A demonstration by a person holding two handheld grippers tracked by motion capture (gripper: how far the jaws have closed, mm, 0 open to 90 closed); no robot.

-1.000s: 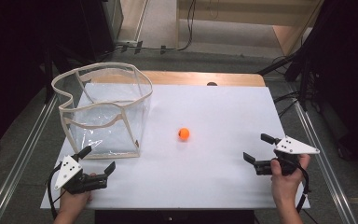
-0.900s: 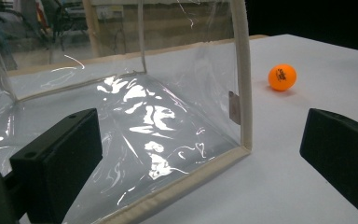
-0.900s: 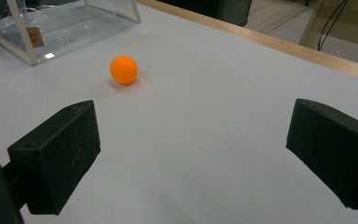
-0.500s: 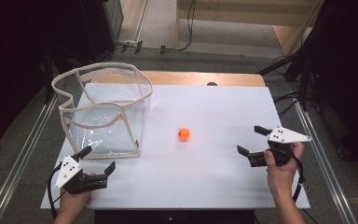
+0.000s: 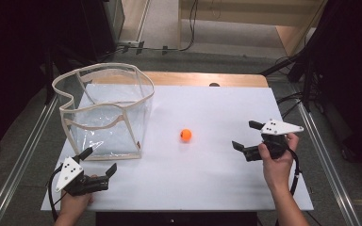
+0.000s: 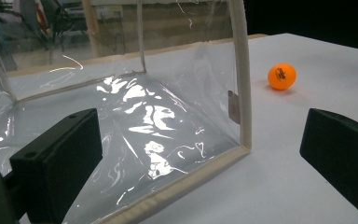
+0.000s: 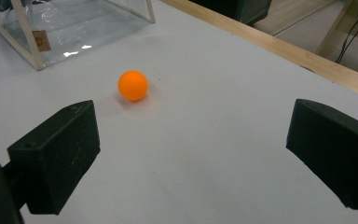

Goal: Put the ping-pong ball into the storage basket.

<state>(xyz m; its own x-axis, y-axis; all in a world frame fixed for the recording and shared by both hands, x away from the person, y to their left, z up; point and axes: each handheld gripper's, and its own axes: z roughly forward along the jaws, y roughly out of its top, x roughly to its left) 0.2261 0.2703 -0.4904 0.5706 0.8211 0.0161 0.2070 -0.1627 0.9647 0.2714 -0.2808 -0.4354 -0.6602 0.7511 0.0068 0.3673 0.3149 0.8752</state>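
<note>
An orange ball (image 5: 185,135) (image 6: 282,76) (image 7: 133,85) lies alone near the middle of the white table (image 5: 207,179). A clear plastic bag with cream trim (image 5: 104,112) (image 6: 135,121) (image 7: 37,42) stands open-topped at the left. My right gripper (image 5: 246,136) (image 7: 191,154) is open, a little right of the ball and pointing toward it. My left gripper (image 5: 99,162) (image 6: 200,172) is open near the front left corner, just in front of the bag's near wall, holding nothing.
A wooden strip (image 5: 202,78) runs along the table's far edge. Metal rails (image 5: 26,155) flank both sides. Cables (image 5: 188,28) lie on the floor beyond. The white surface between ball and front edge is bare.
My right gripper has moved left and slightly forward, closing in on the ball. The left gripper, ball and bag stayed where they were.
</note>
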